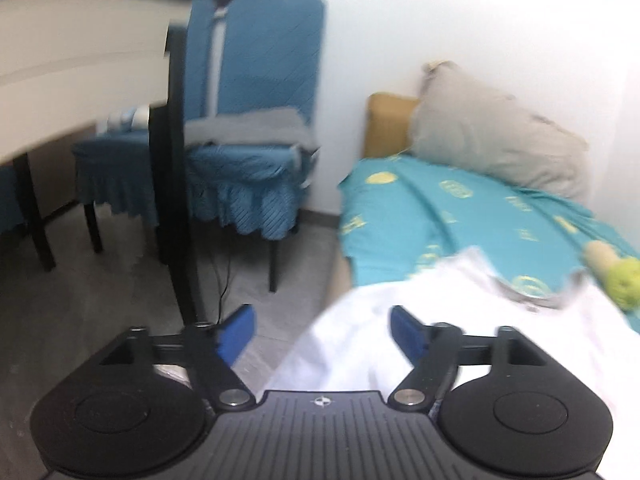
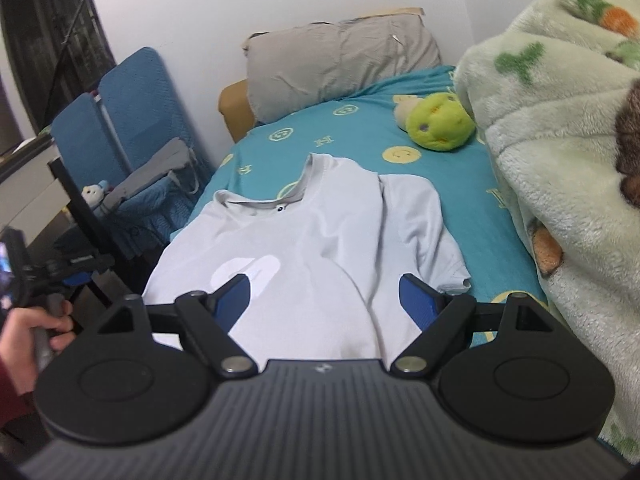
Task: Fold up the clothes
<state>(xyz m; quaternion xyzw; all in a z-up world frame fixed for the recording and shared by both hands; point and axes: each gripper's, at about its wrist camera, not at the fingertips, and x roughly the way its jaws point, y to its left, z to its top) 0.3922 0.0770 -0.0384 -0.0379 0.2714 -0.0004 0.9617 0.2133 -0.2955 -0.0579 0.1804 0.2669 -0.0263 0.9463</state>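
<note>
Lying flat on teal bed sheet: white T-shirt, collar far. Hovering at near hem, right gripper gaping wide, gripping nothing. Hanging off left edge, left gripper likewise spread, empty.

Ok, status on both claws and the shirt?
Left claw open, empty. Right claw open, above the shirt. Shirt flat on bed, unfolded. Plush toy clear of it.

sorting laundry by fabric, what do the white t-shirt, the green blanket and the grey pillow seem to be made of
White t-shirt: looks like thin cotton-type jersey, matte; it lies in soft shallow folds with a ribbed collar.
Green blanket: plush fleece, probably synthetic; the fuzzy, tufted pile shows clearly.
Grey pillow: smooth woven case, matte, with fine sharp creases; cotton or a blend, cannot tell which.
</note>
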